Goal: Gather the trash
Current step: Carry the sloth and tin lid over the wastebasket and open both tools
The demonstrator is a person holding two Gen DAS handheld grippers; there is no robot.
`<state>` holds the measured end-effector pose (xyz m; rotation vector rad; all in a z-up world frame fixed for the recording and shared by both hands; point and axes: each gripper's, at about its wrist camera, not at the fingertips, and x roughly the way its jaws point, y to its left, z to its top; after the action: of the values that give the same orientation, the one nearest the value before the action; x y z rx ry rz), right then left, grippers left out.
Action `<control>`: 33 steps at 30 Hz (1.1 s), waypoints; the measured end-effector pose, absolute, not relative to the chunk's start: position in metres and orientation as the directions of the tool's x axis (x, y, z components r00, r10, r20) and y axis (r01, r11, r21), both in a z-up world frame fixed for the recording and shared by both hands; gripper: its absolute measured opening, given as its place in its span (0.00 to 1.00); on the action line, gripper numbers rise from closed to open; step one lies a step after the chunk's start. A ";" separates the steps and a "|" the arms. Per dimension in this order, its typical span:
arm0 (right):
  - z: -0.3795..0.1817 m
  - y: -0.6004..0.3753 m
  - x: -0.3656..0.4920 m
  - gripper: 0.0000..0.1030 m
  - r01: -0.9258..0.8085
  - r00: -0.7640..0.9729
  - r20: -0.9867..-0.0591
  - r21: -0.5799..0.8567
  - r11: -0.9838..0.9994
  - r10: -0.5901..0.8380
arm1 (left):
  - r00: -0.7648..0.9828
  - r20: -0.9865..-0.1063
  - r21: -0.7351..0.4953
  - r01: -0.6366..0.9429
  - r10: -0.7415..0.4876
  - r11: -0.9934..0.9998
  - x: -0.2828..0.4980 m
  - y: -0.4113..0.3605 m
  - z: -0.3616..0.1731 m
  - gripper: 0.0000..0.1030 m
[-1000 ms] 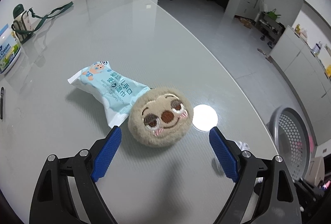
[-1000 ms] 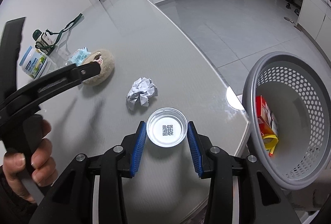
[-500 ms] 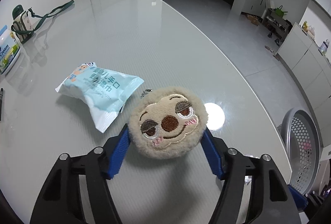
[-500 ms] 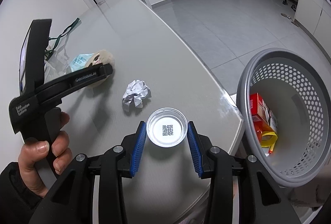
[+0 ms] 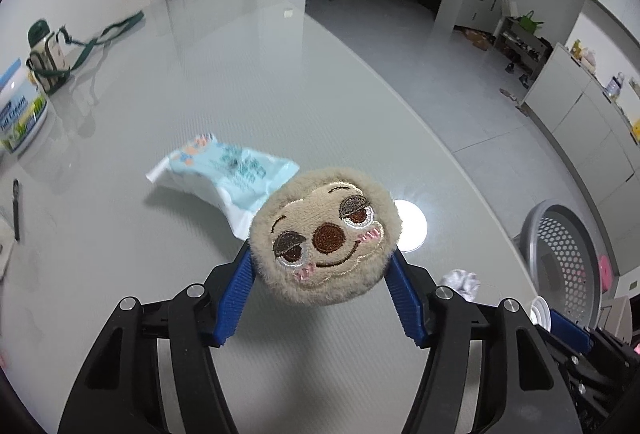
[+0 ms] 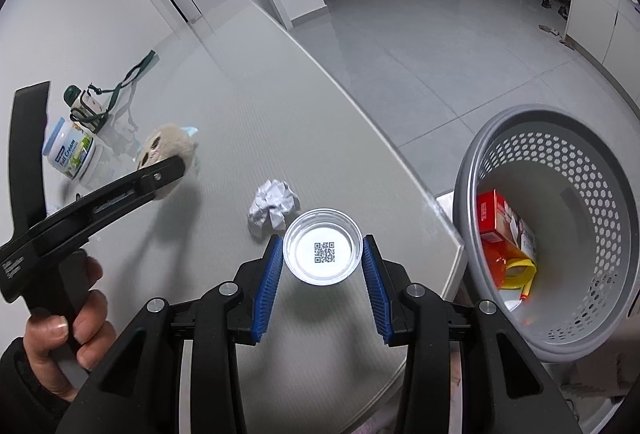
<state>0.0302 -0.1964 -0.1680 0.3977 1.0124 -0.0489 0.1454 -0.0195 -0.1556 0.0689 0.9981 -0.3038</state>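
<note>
My left gripper (image 5: 322,262) is shut on a round beige plush sloth face (image 5: 326,234) and holds it lifted above the table; it also shows in the right wrist view (image 6: 164,149). A light blue snack packet (image 5: 228,173) lies on the table behind it. My right gripper (image 6: 322,254) is shut on a small clear plastic cup (image 6: 323,252) with a QR code. A crumpled white paper ball (image 6: 274,205) lies just left of the cup. A grey perforated basket (image 6: 560,234) stands beyond the table's right edge, holding a red box (image 6: 500,218).
A white cream jar (image 6: 74,153) and a green-strapped bottle (image 6: 86,105) stand at the far left of the table. A black pen (image 5: 16,207) lies at the left edge. The curved table edge (image 6: 448,230) runs close by the basket.
My left gripper closed on the plush sloth face and lifted it off the table, away from the blue packet. My right gripper kept hold of the cup and barely moved.
</note>
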 end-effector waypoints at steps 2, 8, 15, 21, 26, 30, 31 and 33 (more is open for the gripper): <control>-0.162 -0.199 0.028 0.38 0.225 0.543 -0.829 0.300 0.927 0.136 | 0.511 -0.829 -0.081 0.294 -0.228 0.952 0.143 -0.021 -0.146 0.60; -0.140 -0.211 0.016 0.38 0.243 0.571 -0.813 0.302 0.922 0.116 | 0.528 -0.807 -0.084 0.341 -0.264 0.936 0.130 -0.033 -0.116 0.60; -0.118 -0.238 -0.005 0.38 0.277 0.595 -0.800 0.296 0.914 0.078 | 0.525 -0.794 -0.078 0.410 -0.305 0.909 0.117 -0.065 -0.091 0.60; -0.104 -0.271 -0.023 0.38 0.314 0.607 -0.793 0.294 0.903 0.047 | 0.522 -0.778 -0.079 0.469 -0.348 0.879 0.103 -0.105 -0.072 0.60; -0.096 -0.305 -0.037 0.38 0.344 0.614 -0.789 0.293 0.892 0.022 | 0.499 -0.782 -0.079 0.515 -0.373 0.854 0.091 -0.142 -0.066 0.60; -0.094 -0.332 -0.045 0.38 0.364 0.613 -0.790 0.289 0.886 0.007 | 0.478 -0.788 -0.076 0.551 -0.389 0.831 0.081 -0.176 -0.065 0.60; -0.095 -0.338 -0.047 0.38 0.366 0.612 -0.791 0.289 0.884 0.005 | 0.471 -0.790 -0.077 0.559 -0.393 0.825 0.078 -0.184 -0.066 0.60; -0.096 -0.352 -0.051 0.38 0.372 0.610 -0.793 0.288 0.882 0.001 | 0.460 -0.794 -0.077 0.572 -0.397 0.816 0.072 -0.199 -0.068 0.60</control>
<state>-0.0512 -0.3525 -0.0955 0.4553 0.8967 -0.2229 0.0720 -0.1989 -0.0681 0.2121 0.9154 -0.6022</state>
